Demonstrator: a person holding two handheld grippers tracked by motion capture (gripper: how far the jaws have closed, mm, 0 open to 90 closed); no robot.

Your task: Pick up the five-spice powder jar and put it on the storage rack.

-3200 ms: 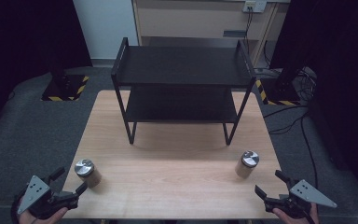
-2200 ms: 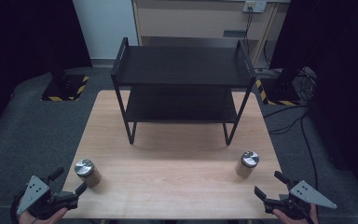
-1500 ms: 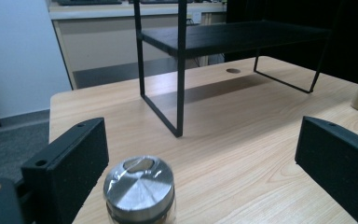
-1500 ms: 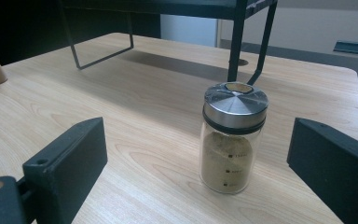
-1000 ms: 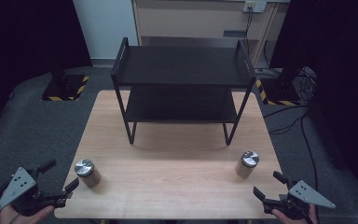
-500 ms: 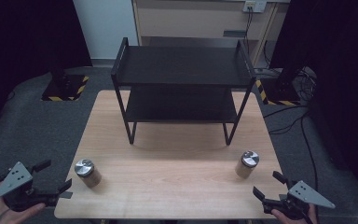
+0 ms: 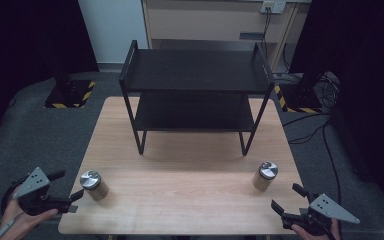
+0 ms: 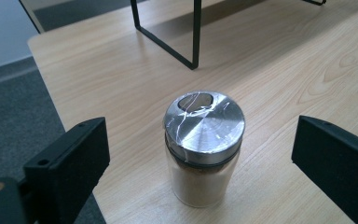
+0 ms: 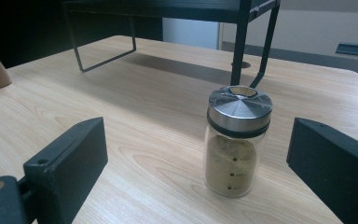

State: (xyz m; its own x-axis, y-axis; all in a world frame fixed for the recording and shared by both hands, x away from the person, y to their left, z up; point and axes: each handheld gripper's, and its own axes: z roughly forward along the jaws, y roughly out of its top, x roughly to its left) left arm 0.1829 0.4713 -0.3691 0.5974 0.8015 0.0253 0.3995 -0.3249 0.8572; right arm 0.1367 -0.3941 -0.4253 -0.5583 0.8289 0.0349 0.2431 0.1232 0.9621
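Observation:
Two glass jars of tan powder with steel lids stand on the wooden table (image 7: 190,205). The left jar (image 7: 94,185) stands near the front left corner, just right of my left gripper (image 7: 69,185), which is open. In the left gripper view this jar (image 8: 204,140) stands upright ahead of the open left gripper (image 8: 200,154), centred between the jaws and touching neither. The right jar (image 7: 265,176) stands near the front right, just beyond my open right gripper (image 7: 286,196). In the right gripper view that jar (image 9: 237,144) stands right of centre before the right gripper (image 9: 200,144).
A black two-tier metal shelf rack (image 7: 195,75) stands at the back middle of the table, both tiers bare. Its legs (image 8: 196,32) rise beyond the left jar. Grey carpet surrounds the table, and cables (image 7: 310,125) lie on the floor at the right.
My left gripper swung out to the left past the table's edge, then came back right toward the left jar. The right gripper has barely moved. Both jars stand where they were.

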